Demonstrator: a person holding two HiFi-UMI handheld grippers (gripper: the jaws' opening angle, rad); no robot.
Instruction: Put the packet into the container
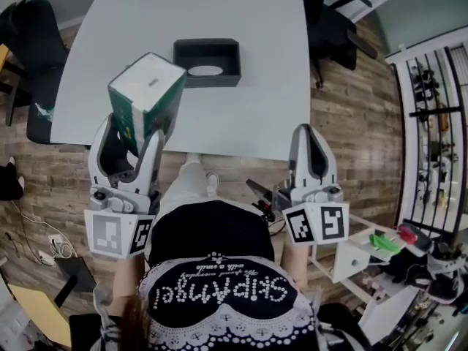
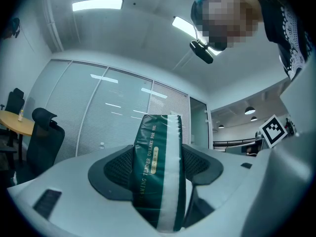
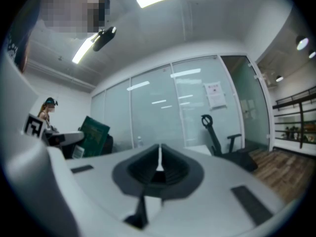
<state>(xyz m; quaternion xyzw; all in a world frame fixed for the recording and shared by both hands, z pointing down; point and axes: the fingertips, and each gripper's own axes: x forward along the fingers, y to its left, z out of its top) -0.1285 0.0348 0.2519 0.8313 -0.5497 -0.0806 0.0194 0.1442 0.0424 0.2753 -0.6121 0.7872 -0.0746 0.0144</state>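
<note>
A green and white packet is held up over the near left part of the white table, with my left gripper shut on its lower end. In the left gripper view the packet stands upright between the two dark pads, gold print on its side. A black open container sits on the table beyond the packet, a white oval inside it. My right gripper hangs at the table's near right edge, jaws shut with nothing between them. The packet shows at the left of the right gripper view.
Black office chairs stand left and right of the table. A white shelf cart with small items is at the lower right. Wooden floor surrounds the table. Glass partition walls show in both gripper views.
</note>
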